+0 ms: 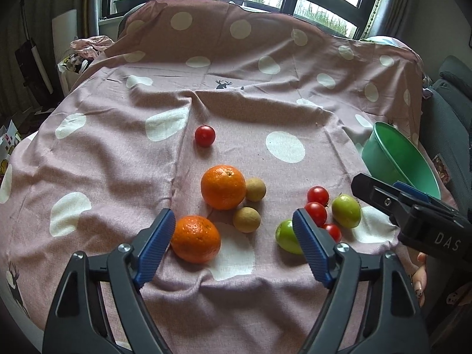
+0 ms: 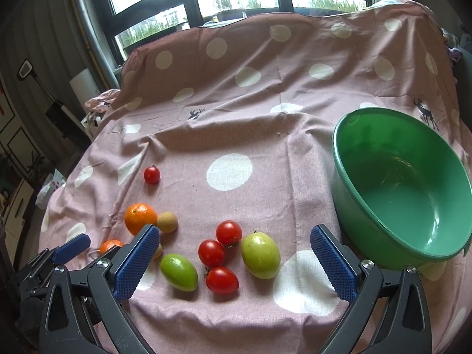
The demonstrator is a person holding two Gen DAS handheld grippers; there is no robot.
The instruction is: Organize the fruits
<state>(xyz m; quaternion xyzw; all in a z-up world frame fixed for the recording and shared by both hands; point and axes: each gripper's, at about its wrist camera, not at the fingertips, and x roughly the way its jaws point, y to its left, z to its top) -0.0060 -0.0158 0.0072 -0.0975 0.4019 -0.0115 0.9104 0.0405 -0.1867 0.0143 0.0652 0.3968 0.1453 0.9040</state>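
My left gripper (image 1: 233, 230) is spread wide, grasping nothing; the near orange (image 1: 195, 238) lies between its jaws by the left pad. My right gripper (image 2: 236, 244) gapes empty over two green fruits (image 2: 260, 255), three red tomatoes (image 2: 221, 280) between them. Farther left sit another orange (image 1: 223, 186) and two small brown fruits (image 1: 246, 219). A lone tomato (image 1: 205, 135) lies beyond. The green bowl (image 2: 342, 183) stands far right.
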